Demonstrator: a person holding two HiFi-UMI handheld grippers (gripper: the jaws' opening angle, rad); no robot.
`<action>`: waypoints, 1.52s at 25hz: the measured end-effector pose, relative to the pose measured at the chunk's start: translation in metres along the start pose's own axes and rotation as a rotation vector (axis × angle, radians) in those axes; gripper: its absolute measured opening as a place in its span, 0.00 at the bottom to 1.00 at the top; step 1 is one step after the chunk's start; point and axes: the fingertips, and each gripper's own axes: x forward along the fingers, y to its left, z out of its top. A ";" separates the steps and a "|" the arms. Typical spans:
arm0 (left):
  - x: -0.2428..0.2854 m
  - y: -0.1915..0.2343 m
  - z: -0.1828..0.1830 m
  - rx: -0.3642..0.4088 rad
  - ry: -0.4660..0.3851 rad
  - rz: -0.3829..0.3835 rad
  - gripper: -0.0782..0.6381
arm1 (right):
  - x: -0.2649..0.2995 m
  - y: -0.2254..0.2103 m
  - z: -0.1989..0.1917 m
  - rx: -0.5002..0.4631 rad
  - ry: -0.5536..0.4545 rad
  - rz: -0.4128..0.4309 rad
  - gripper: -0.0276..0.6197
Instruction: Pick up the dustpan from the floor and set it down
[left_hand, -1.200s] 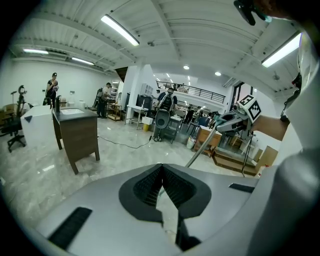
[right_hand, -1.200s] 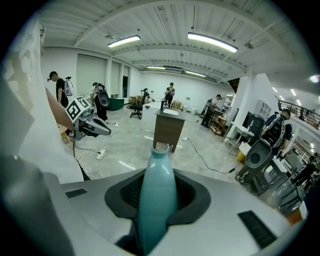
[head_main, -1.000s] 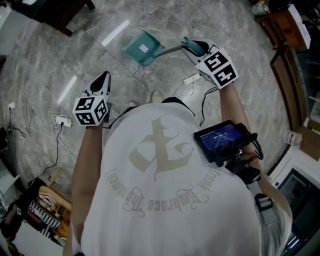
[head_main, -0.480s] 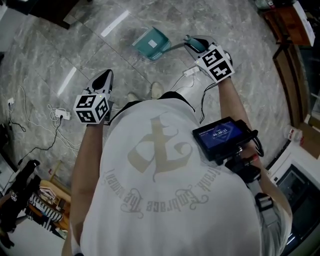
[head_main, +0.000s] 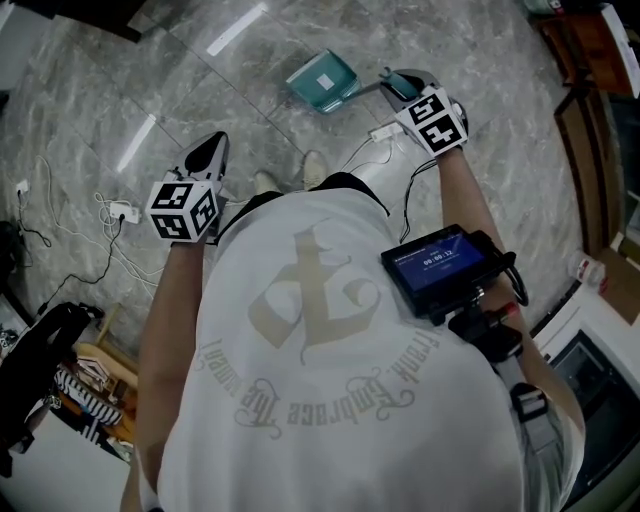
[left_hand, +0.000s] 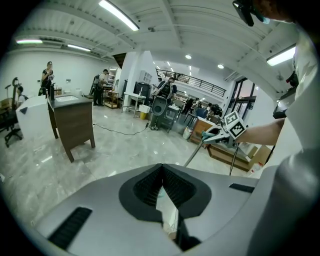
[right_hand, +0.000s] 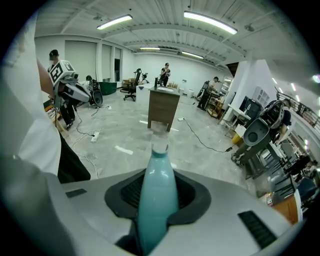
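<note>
Clamping the teal handle of the dustpan (head_main: 335, 90), the right gripper (head_main: 397, 82) holds its pan over open marble floor (head_main: 120, 90), well apart from wooden furniture (head_main: 585, 60) at the floor's right edge, while the left gripper (head_main: 210, 152) is closed and empty, and the pan's white label is unreadable.

Ceiling striplights (right_hand: 210, 22) glare on grey marble floor (head_main: 100, 90).

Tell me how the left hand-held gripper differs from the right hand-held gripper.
The left hand-held gripper is shut on nothing; the right hand-held gripper is shut on the teal dustpan handle. The left one sits nearer the person, the right one farther forward. Both carry marker cubes.
</note>
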 end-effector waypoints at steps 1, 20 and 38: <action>-0.001 -0.001 -0.001 -0.001 0.001 0.002 0.13 | 0.003 0.000 -0.005 -0.004 0.009 0.001 0.21; 0.025 -0.010 -0.011 -0.047 0.075 0.079 0.13 | 0.099 -0.038 -0.092 0.024 0.137 0.105 0.21; -0.012 -0.025 -0.032 -0.091 0.091 0.161 0.13 | 0.121 -0.015 -0.113 0.029 0.125 0.132 0.21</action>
